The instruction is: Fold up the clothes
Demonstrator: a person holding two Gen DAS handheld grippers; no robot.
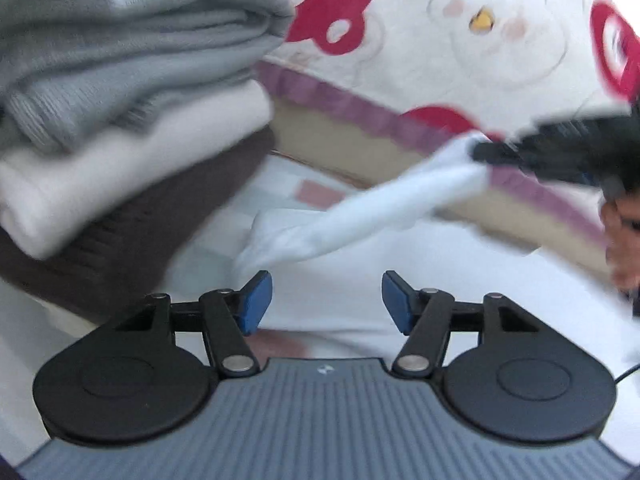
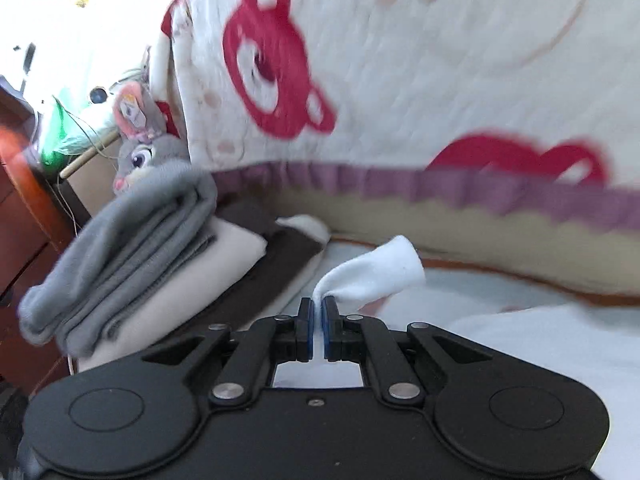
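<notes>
A white garment lies on the pale bed, and one end of it is pulled up into a taut strip. My right gripper holds that end at the right of the left wrist view. In the right wrist view my right gripper is shut on a pinched corner of the white garment, which bulges out beyond the pads. My left gripper is open above the garment's low part, its blue pads wide apart with nothing pressed between them. The strip's lower end reaches close to the left pad.
A stack of folded clothes, grey over cream over dark brown, stands at the left. A white quilt with red bears rises behind. A plush rabbit and wooden furniture are at far left. A person's hand shows at right.
</notes>
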